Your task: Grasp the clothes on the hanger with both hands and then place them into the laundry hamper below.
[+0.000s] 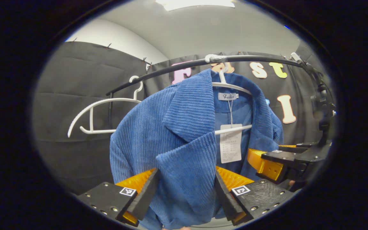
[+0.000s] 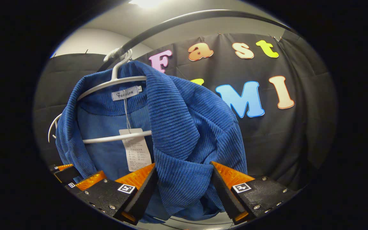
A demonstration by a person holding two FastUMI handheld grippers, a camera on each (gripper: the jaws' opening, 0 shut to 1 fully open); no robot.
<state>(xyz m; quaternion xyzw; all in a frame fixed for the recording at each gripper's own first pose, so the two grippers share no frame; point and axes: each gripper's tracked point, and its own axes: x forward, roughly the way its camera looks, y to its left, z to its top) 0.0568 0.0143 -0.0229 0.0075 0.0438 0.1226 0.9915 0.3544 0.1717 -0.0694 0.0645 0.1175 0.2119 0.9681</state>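
The lower part of the blue jacket (image 1: 177,134) was cut off at the bottom edge in both views. Its front fold hid the inner sides of the left gripper's fingers (image 1: 144,195), so their contact was unclear. The paper tag (image 2: 136,150) print was too small to read.

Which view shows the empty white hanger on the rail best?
The left gripper view: the empty hanger hangs whole on the rail, beside the blue jacket. The right gripper view shows just its curved end behind the jacket.
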